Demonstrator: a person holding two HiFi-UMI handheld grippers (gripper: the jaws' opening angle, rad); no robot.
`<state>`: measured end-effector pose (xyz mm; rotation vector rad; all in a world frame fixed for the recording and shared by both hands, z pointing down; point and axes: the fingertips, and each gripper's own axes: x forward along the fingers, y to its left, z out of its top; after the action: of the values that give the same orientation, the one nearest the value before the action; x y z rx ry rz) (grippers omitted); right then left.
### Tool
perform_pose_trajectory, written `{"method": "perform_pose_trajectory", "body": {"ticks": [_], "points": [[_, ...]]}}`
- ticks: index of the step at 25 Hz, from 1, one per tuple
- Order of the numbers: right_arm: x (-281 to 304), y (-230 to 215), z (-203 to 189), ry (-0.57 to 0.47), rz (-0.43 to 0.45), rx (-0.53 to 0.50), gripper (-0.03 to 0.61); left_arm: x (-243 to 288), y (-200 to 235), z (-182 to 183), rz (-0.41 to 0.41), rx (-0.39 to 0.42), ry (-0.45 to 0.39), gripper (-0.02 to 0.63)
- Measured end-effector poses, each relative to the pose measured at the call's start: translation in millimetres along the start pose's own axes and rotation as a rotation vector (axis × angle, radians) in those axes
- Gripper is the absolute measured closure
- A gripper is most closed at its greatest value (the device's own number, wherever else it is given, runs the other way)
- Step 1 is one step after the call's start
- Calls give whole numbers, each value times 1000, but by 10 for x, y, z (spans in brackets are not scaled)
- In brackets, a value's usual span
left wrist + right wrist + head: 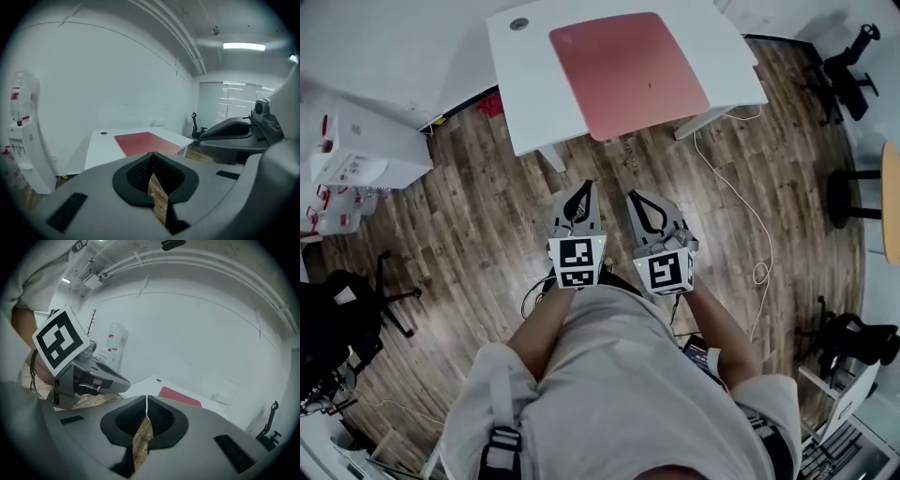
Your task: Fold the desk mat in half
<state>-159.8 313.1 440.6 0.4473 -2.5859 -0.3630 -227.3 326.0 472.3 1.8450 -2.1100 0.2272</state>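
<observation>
A red desk mat (628,70) lies flat and unfolded on a white desk (525,84) at the top of the head view. Both grippers hang side by side over the wooden floor, short of the desk's near edge and close to the person's body. My left gripper (580,190) is shut with nothing between its jaws. My right gripper (639,199) is shut and empty too. In the left gripper view the mat (145,143) shows beyond the closed jaws (153,154). In the right gripper view the mat (180,397) lies far past the closed jaws (146,399).
A white cable (741,206) trails over the floor right of the desk. Office chairs (848,70) stand at the far right, a black chair (337,319) at the left. White boxes (356,150) sit at the left. A water dispenser (21,131) stands by the wall.
</observation>
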Motion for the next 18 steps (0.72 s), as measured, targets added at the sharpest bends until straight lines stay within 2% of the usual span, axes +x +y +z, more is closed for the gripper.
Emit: {"method": "perform_pose_trajectory", "body": {"ticks": [7,10,12,16,18], "points": [[796,-124,-320,109,33,-64,537,560,301,-360,-6,-29,108,601],[1066,-139,-411,151,61,-66,537,790,392,-574,-34,-70,169,601],[1158,-212,-446,177,72,-24,537,958,407,-721,-56,-138,207,601],[1278,-417,-494,231,83,6,537,1326,440,-964,-93,-330,254,601],[1317,-520,-548,258,83,23,537,1475,412,-1045,-122,-388,279,601]]}}
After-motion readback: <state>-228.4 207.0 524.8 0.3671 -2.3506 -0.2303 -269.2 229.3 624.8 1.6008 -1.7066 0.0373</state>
